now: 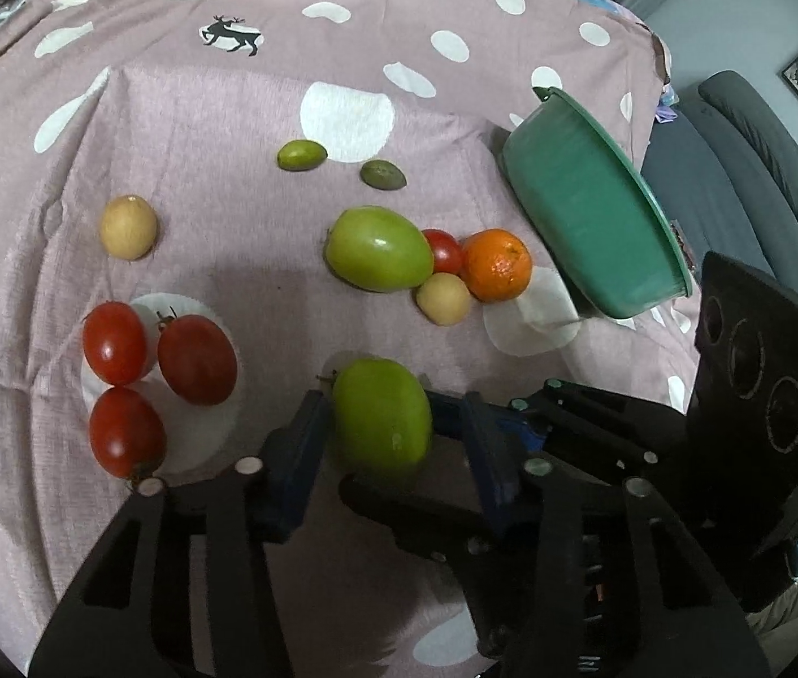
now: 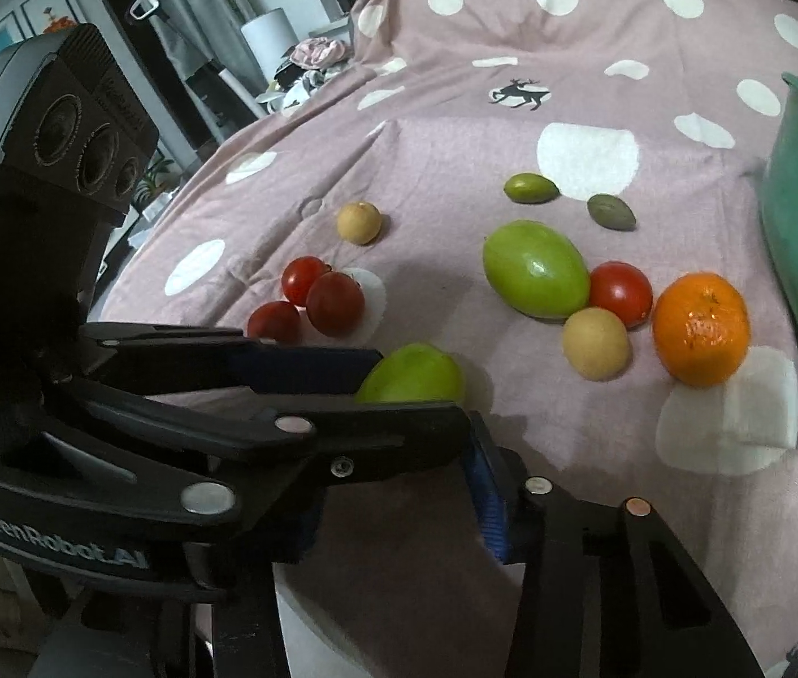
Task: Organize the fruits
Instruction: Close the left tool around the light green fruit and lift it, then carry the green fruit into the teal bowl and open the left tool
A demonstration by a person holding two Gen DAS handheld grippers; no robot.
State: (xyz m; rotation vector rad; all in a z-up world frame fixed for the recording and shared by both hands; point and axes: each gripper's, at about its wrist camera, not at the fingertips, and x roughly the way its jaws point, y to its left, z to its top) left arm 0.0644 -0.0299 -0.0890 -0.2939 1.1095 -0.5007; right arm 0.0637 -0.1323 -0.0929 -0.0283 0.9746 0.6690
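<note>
We log the left gripper (image 1: pixel 382 424) with both blue pads pressed against a green fruit (image 1: pixel 382 421) just above the pink dotted cloth (image 1: pixel 201 130), beside three red tomatoes (image 1: pixel 116 342). Our right gripper (image 1: pixel 489 412) reads unclear, open or closed. Remaining fruit lies near the tilted green basin (image 1: pixel 585 220).

**Gripper hardware: appearance**

Black plastic linkages are seen on the left gripper (image 1: pixel 382 440), joined by round silver pins, with blue ribbed finger pads (image 1: pixel 294 452). White "GenRobot.AI" lettering (image 2: pixel 65 542) and three round lenses (image 2: pixel 88 141) are noted on its body.
</note>
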